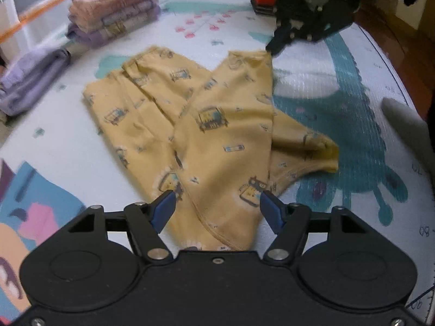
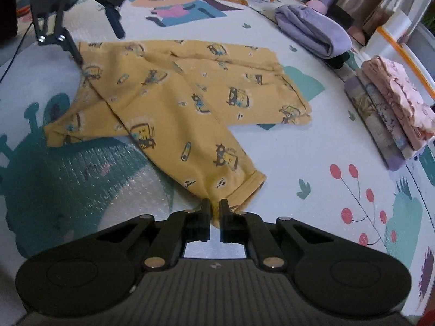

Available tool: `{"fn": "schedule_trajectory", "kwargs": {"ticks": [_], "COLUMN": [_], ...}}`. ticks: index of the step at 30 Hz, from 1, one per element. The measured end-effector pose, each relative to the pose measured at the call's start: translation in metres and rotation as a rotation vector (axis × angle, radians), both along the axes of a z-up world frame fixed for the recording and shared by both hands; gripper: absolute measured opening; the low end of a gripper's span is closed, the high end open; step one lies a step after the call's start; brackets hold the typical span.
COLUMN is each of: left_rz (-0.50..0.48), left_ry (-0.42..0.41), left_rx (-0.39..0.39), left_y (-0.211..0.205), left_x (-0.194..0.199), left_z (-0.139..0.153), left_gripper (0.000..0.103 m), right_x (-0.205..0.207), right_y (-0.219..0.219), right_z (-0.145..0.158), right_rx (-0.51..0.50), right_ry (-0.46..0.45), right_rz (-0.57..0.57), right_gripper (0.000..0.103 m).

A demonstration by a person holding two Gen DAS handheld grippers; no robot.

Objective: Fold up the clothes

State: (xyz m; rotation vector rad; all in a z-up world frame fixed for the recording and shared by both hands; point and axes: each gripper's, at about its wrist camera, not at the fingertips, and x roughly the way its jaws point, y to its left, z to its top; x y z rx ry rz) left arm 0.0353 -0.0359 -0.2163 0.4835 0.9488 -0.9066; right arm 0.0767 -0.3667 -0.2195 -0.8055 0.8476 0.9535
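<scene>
Right wrist view: right gripper (image 2: 214,206) pinching cuff of yellow cartoon-print cotton garment (image 2: 174,100); left gripper (image 1: 216,203) gaping wide, holding nothing, over opposite end. Folding barely starting; folded pastel stack (image 2: 391,114) sitting beyond.

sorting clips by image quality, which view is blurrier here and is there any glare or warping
Left wrist view: blurrier, with the folded stack and the right gripper smeared; the play mat edge bows from the fisheye. Right wrist view: sharper on the yellow pants, a soft sheen on the mat's textured teal patch, dim warm light, edges curved too.
</scene>
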Motion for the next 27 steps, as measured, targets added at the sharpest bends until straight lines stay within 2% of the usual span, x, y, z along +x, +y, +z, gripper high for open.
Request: {"fn": "schedule_trajectory", "kwargs": {"ticks": [1, 3, 5, 7, 10, 12, 14, 15, 17, 18, 20, 21, 23, 24, 27], "left_rz": [-0.031, -0.078, -0.073, -0.066, -0.042, -0.023, 0.01, 0.03, 0.065, 0.077, 0.074, 0.069, 0.069, 0.072, 0.075], "left_ry": [0.012, -0.045, -0.061, -0.086, -0.083, -0.077, -0.054, -0.039, -0.011, 0.005, 0.014, 0.009, 0.002, 0.0, -0.003], "left_rx": [0.026, 0.068, 0.044, 0.006, -0.015, -0.031, -0.053, -0.065, -0.081, -0.08, -0.06, -0.05, -0.049, -0.052, -0.062], "left_y": [0.0, -0.003, -0.002, 0.0, 0.002, 0.003, 0.007, 0.009, 0.013, 0.014, 0.014, 0.014, 0.014, 0.014, 0.015], "left_x": [-0.001, -0.012, -0.016, -0.02, -0.015, -0.01, -0.003, 0.001, 0.008, 0.01, 0.009, 0.006, 0.004, 0.003, 0.002], "left_z": [-0.005, -0.003, 0.004, 0.011, 0.014, 0.015, 0.016, 0.017, 0.015, 0.012, 0.005, 0.003, 0.001, 0.001, 0.0], "left_gripper": [0.074, 0.074, 0.074, 0.074, 0.074, 0.074, 0.064, 0.056, 0.054, 0.054, 0.051, 0.051, 0.051, 0.051, 0.051], "right_x": [0.0, 0.001, 0.002, 0.003, 0.022, 0.04, 0.064, 0.078, 0.105, 0.122, 0.156, 0.175, 0.199, 0.207, 0.213], "right_y": [0.0, 0.0, 0.0, -0.001, 0.0, 0.011, 0.036, 0.052, 0.084, 0.094, 0.111, 0.118, 0.124, 0.125, 0.131], "right_z": [0.0, 0.0, 0.0, 0.001, 0.028, 0.047, 0.062, 0.063, 0.066, 0.062, 0.051, 0.041, 0.022, 0.014, 0.0], "right_rx": [-0.002, -0.006, -0.01, -0.034, 0.078, 0.175, 0.253, 0.257, 0.263, 0.274, 0.303, 0.314, 0.32, 0.339, 0.351], "right_ry": [0.003, 0.008, 0.014, 0.064, 0.158, 0.179, 0.209, 0.22, 0.242, 0.266, 0.325, 0.363, 0.372, 0.382, 0.356], "right_rz": [-0.008, -0.023, -0.038, -0.029, -0.095, -0.131, -0.137, -0.162, -0.213, -0.271, -0.395, -0.459, -0.574, -0.606, -0.599], "right_gripper": [0.008, 0.008, 0.008, 0.009, 0.011, 0.018, 0.02, 0.02, 0.024, 0.03, 0.034, 0.034, 0.036, 0.036, 0.034]}}
